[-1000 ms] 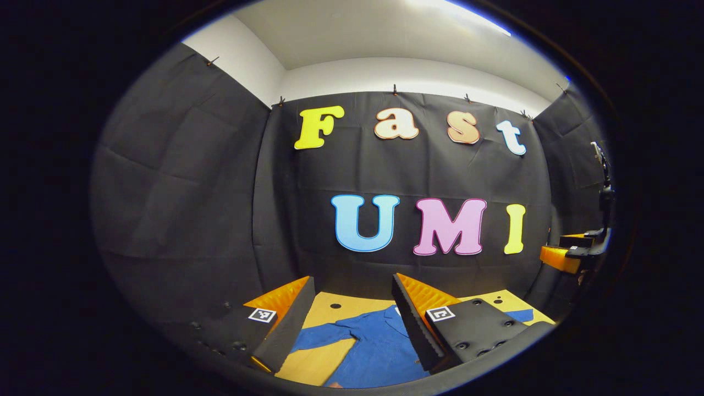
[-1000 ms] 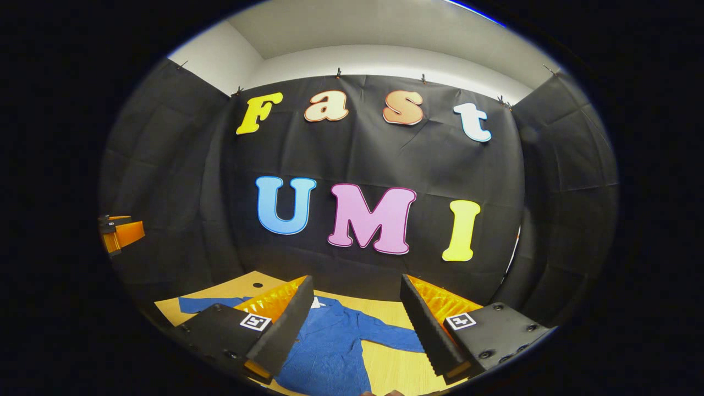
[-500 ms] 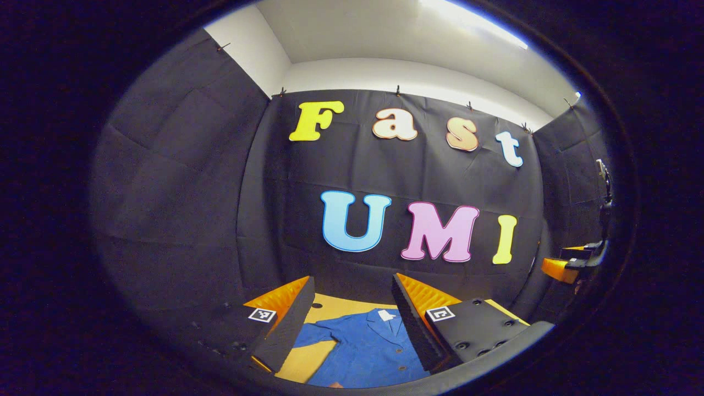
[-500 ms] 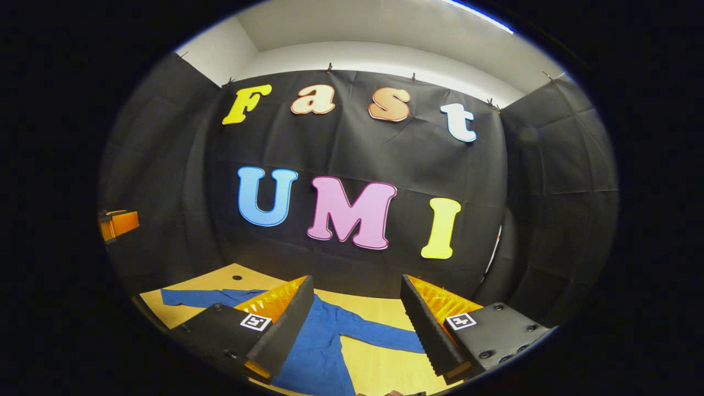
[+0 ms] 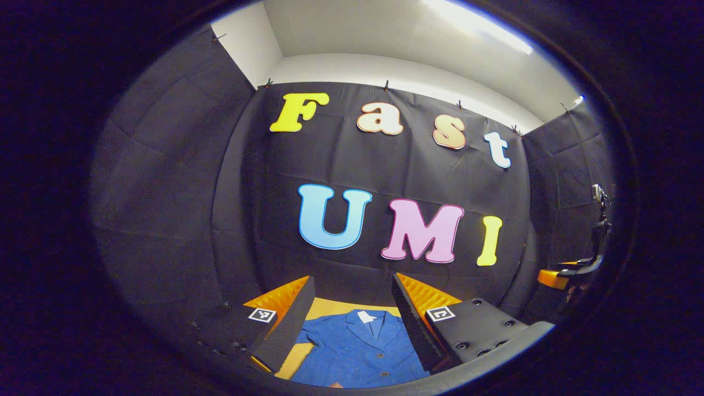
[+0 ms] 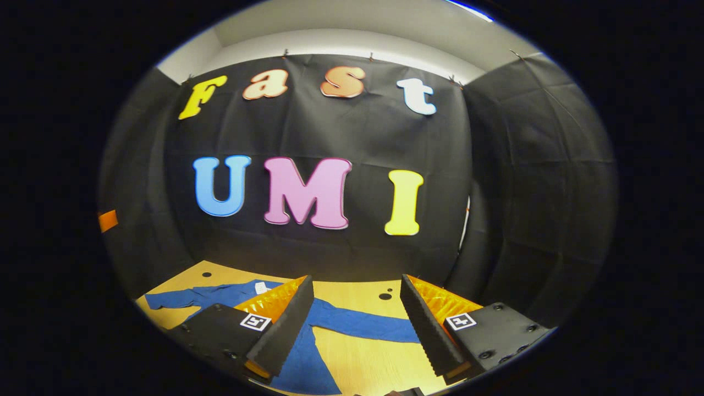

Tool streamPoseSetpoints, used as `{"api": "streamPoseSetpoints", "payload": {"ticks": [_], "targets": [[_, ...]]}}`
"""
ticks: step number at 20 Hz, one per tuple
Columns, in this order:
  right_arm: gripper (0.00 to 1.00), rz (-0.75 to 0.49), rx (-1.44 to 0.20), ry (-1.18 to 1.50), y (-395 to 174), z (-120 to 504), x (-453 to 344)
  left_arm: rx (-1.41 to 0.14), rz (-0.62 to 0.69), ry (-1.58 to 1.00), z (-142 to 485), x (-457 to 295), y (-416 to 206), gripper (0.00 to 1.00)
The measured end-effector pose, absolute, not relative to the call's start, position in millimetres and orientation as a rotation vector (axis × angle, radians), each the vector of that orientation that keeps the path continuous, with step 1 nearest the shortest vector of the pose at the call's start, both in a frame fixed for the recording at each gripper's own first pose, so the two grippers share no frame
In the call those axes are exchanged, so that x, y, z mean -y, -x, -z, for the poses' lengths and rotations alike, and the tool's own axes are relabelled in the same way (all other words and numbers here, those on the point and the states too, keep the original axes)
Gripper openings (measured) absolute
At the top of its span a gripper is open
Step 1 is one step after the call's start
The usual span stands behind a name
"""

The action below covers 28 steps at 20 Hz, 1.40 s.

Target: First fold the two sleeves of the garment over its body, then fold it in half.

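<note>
1. Starting on the left side: in the left gripper view we're holding our left gripper (image 5: 352,319) up above the table (image 5: 330,306), fingers spread wide with nothing between them.
2. Through that gap we see the blue garment (image 5: 360,349) lying flat on the wood, collar and little white tag pointing toward the back wall.
3. Far right in that same view, the right gripper (image 5: 572,272) hangs in the air near the edge.
4. Moving over to the right gripper view, our right gripper (image 6: 357,324) is wide open too, gripping nothing.
5. Below it one sleeve (image 6: 363,325) stretches out across the table (image 6: 357,291) between the fingers, and the other sleeve (image 6: 181,297) reaches off to the left. Both sleeves are unfolded.
</note>
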State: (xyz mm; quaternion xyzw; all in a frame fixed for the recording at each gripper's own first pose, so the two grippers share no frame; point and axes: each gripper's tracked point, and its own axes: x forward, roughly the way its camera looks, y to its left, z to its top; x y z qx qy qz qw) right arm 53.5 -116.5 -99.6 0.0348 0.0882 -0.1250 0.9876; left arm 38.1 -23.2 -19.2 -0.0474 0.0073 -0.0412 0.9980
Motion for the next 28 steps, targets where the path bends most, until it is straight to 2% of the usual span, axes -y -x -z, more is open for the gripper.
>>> {"api": "streamPoseSetpoints", "payload": {"ticks": [4, 10, 16, 19, 20, 21, 22, 24, 25, 26, 27, 28], "targets": [[0.99, 0.344, -0.248, -0.085, -78.7, 160.1, 172.2, -0.013, 0.073, 0.057, 17.9, 34.4, -46.8, 0.81], [0.99, 0.374, -0.360, -0.055, -138.5, 257.5, 232.7, -0.036, 0.034, 0.052, 18.7, 58.3, -77.1, 0.81], [1.00, 0.446, -0.625, -0.120, -165.3, 405.6, 294.1, -0.115, -0.026, 0.038, 35.4, 87.1, -116.8, 0.82], [1.00, 0.496, -0.754, -0.188, -160.7, 463.4, 312.5, -0.145, -0.045, 0.018, 43.1, 99.6, -127.5, 0.82], [1.00, 0.515, -0.796, -0.210, -155.9, 478.0, 317.3, -0.149, -0.050, 0.005, 45.3, 101.6, -130.7, 0.82], [0.94, 0.529, -0.815, -0.231, -154.2, 485.0, 318.7, -0.153, -0.053, 0.000, 45.8, 103.7, -133.9, 0.82], [1.00, 0.538, -0.838, -0.251, -153.6, 494.4, 318.5, -0.158, -0.056, 0.002, 47.8, 106.1, -135.9, 0.82], [1.00, 0.550, -0.910, -0.287, -146.4, 514.8, 312.0, -0.168, -0.051, 0.023, 49.9, 112.0, -141.3, 0.82], [0.94, 0.545, -0.935, -0.315, -140.3, 518.7, 307.0, -0.170, -0.045, 0.029, 50.2, 115.0, -145.1, 0.82], [0.94, 0.566, -0.881, -0.315, -151.2, 515.4, 313.7, -0.171, -0.038, 0.027, 52.0, 117.2, -149.8, 0.82], [0.94, 0.568, -0.899, -0.325, -149.0, 519.3, 310.4, -0.171, -0.035, 0.023, 51.9, 118.0, -154.4, 0.82], [1.00, 0.573, -0.891, -0.316, -146.0, 517.6, 309.9, -0.172, -0.028, 0.020, 52.2, 119.0, -157.4, 0.82]]}}
